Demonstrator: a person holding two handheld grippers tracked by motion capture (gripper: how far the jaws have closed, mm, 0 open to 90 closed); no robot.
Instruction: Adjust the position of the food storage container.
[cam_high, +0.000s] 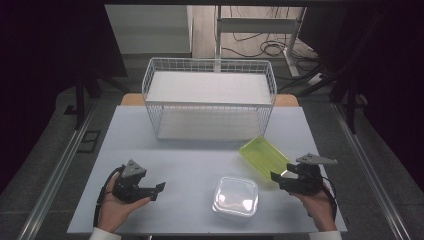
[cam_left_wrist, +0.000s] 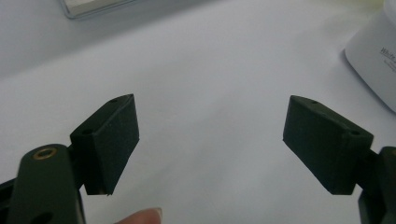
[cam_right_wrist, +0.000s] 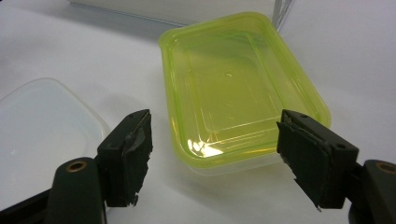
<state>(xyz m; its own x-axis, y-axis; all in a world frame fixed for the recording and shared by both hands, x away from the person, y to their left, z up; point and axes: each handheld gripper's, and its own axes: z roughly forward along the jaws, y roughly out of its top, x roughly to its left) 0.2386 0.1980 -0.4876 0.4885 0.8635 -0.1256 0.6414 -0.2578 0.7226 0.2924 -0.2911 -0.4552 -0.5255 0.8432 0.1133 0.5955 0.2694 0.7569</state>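
1. While both hands are resting low at the near table edge, the right gripper (cam_high: 278, 176) is pointing at the yellow-green container (cam_right_wrist: 238, 88), jaws standing wide apart w/ nothing between the pads.
2. That container is sitting just ahead of the right gripper's tips, near but not touching; it's a rounded rectangle w/ a translucent lime lid, stepped ridges and a clear lower body showing at the near rim.
3. The clear container (cam_high: 236, 196) is lying beside the right gripper, towards the left gripper (cam_high: 159, 191); it's squarish, glossy and see-through.
4. The left gripper is also gaping, its pads over bare white table (cam_left_wrist: 210, 70).
5. In the left gripper view, a white thing w/ cut-off grey lettering is poking in at the edge; the text is too blurry to read.
6. The wire basket (cam_high: 210, 97) is sitting well beyond both grippers.
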